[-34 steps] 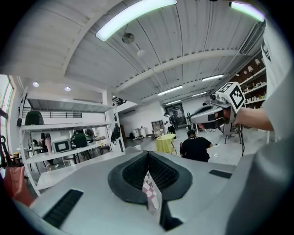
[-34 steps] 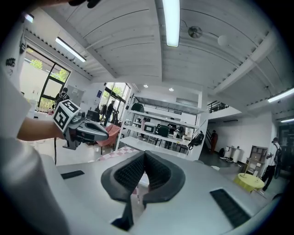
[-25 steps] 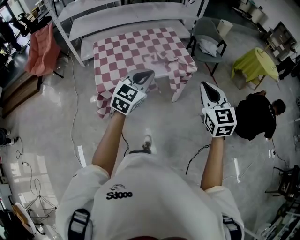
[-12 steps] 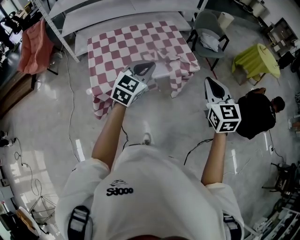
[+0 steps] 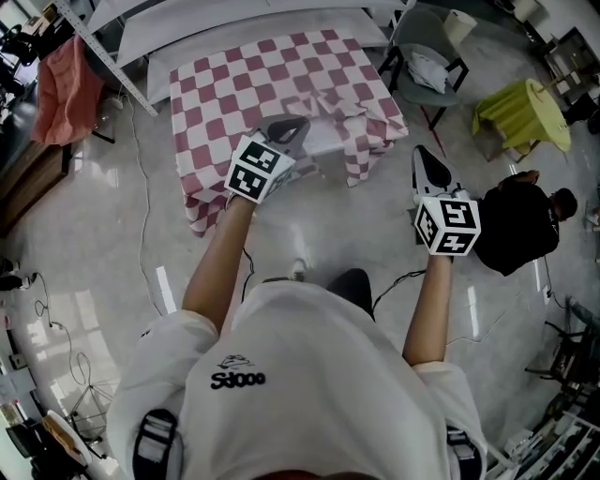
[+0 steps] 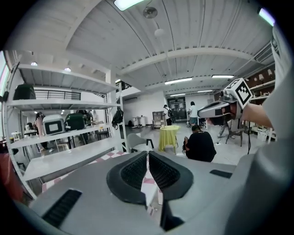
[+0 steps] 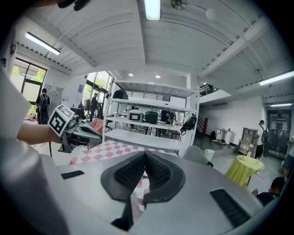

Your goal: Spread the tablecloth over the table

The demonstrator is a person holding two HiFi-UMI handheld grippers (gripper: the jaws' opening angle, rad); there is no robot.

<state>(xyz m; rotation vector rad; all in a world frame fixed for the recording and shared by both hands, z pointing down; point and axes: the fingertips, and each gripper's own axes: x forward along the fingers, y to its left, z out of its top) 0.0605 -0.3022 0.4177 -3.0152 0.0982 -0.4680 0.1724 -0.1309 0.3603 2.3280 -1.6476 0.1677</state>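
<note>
Left tongs (image 5: 292, 126) and right tongs (image 5: 426, 156) hang closed, empty, before the checked cloth (image 5: 248, 80), its near edge folded back.

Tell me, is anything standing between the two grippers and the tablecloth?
Nothing visible does. Only bare floor lies between the left gripper, the right gripper and the tablecloth. The chair stands aside, right of the cloth.

Glossy grey floor (image 5: 84, 253), white shelving rack (image 5: 234, 23), grey chair (image 5: 412, 30), yellow-draped side table (image 5: 520, 112).
</note>
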